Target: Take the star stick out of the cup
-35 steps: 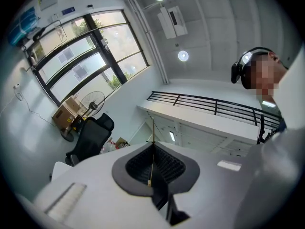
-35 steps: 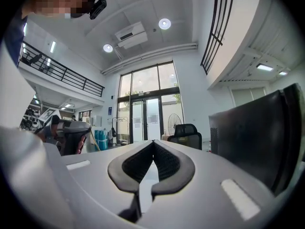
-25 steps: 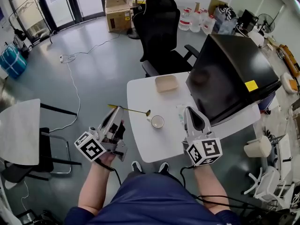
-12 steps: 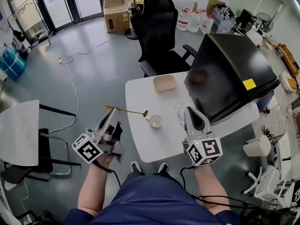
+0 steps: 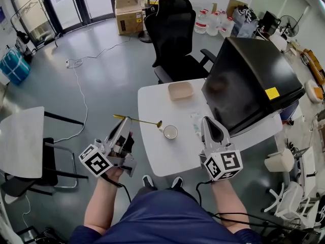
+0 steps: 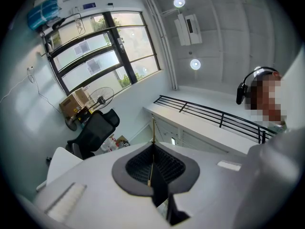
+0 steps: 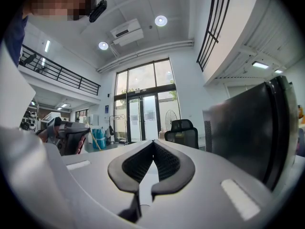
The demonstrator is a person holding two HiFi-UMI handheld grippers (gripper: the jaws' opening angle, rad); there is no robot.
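One star stick (image 5: 139,120), pinched in left gripper (image 5: 124,122) (near cup (image 5: 170,132)), right gripper (image 5: 207,120) closed

white table (image 5: 170,159): beige tray (image 5: 181,90) near far edge | black office chair (image 5: 177,37) behind | black box (image 5: 251,80) at right | cardboard box (image 5: 128,14) on floor

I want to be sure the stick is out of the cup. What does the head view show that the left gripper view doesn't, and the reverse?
Only the head view: the cup on the white table, the star stick held level with its end beside the cup's rim rather than inside, and the right hand-held gripper. Only the left gripper view: the left hand-held gripper with its jaws shut on the stick, and a balcony railing. Both: the stick and the black office chair.
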